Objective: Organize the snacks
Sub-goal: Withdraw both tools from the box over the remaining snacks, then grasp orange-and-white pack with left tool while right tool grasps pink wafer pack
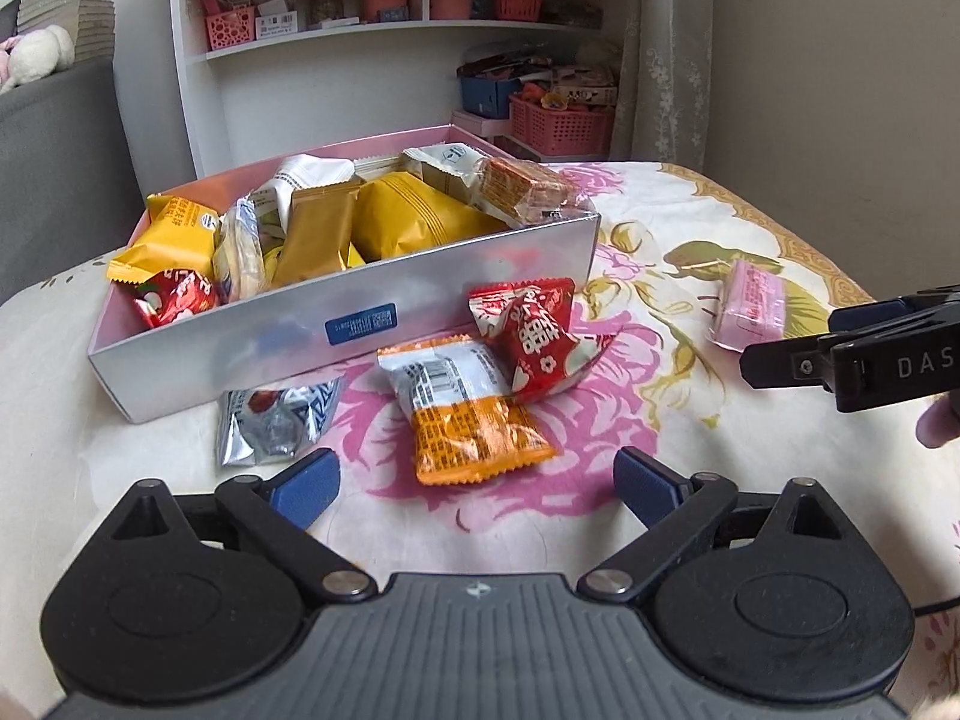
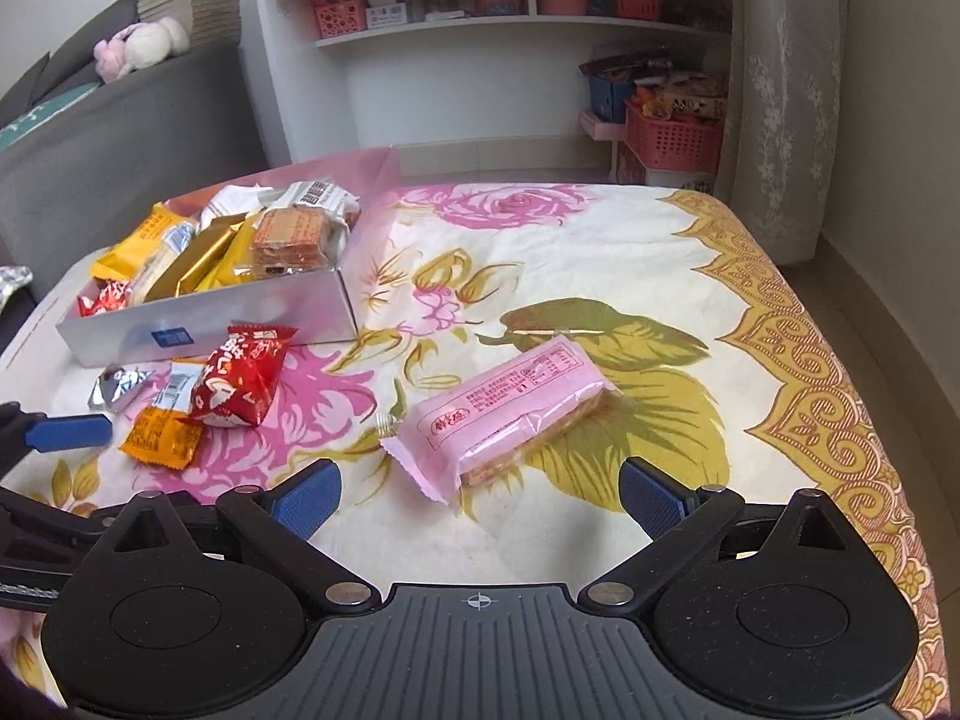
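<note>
A silver box (image 1: 384, 306) holds several snack packets. On the floral cloth in front of it lie an orange packet (image 1: 465, 408), a red packet (image 1: 534, 342) and a silver packet (image 1: 276, 420). My left gripper (image 1: 474, 489) is open and empty, just short of the orange packet. A pink wafer pack (image 2: 510, 414) lies apart to the right; it also shows in the left wrist view (image 1: 753, 303). My right gripper (image 2: 480, 492) is open and empty, just short of the pink pack. The box (image 2: 252, 312), red packet (image 2: 240, 384) and orange packet (image 2: 162, 435) lie to its left.
The cloth-covered table's right edge (image 2: 870, 420) runs close by. A grey sofa (image 2: 120, 138) stands behind the box. White shelves (image 2: 480, 30) and pink baskets (image 2: 672, 132) stand against the far wall. A curtain (image 2: 780, 90) hangs at the right.
</note>
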Tool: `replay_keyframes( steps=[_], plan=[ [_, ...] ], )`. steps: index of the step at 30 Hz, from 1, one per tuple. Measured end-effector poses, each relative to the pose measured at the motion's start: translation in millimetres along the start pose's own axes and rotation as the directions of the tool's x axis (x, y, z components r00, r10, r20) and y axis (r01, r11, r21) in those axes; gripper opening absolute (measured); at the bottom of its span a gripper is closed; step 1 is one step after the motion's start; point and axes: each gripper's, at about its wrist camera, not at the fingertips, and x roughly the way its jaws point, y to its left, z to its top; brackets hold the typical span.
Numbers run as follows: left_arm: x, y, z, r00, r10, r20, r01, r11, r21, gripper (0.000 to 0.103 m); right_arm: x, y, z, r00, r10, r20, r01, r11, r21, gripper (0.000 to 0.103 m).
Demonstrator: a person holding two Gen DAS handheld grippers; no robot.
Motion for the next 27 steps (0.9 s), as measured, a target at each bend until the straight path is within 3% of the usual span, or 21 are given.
replay_keyframes(
  steps=[6, 11, 13, 21, 24, 27],
  plan=[
    [6, 3, 4, 0.999, 0.023, 0.025, -0.023, 1.0, -0.01, 0.084, 15, -2, 4, 1.0, -0.007, -0.021, 0.008, 1.0, 0.03, 0.1],
    [4, 6, 7, 0.999, 0.004, 0.032, -0.004, 1.0, -0.012, 0.05, 25, -4, 6, 1.0, -0.013, -0.021, 0.015, 0.997, 0.074, 0.1],
    [2, 5, 7, 0.999, 0.005, 0.033, -0.006, 1.0, 0.004, 0.043, 27, -5, 8, 1.0, -0.011, -0.017, 0.013, 0.996, 0.093, 0.1],
    [-7, 8, 3, 1.0, 0.002, 0.009, -0.002, 1.0, 0.024, 0.037, 31, -7, 13, 1.0, -0.028, 0.006, 0.027, 0.99, 0.137, 0.098],
    [-13, 12, -1, 1.0, 0.003, -0.006, -0.003, 1.0, 0.022, 0.037, 30, -4, 12, 0.999, -0.037, 0.021, 0.034, 0.994, 0.106, 0.087],
    [-19, 20, -5, 1.0, 0.002, -0.021, -0.002, 1.0, 0.008, 0.037, 28, 3, 10, 0.999, -0.03, 0.023, 0.03, 0.999, 0.036, 0.069]
  ],
)
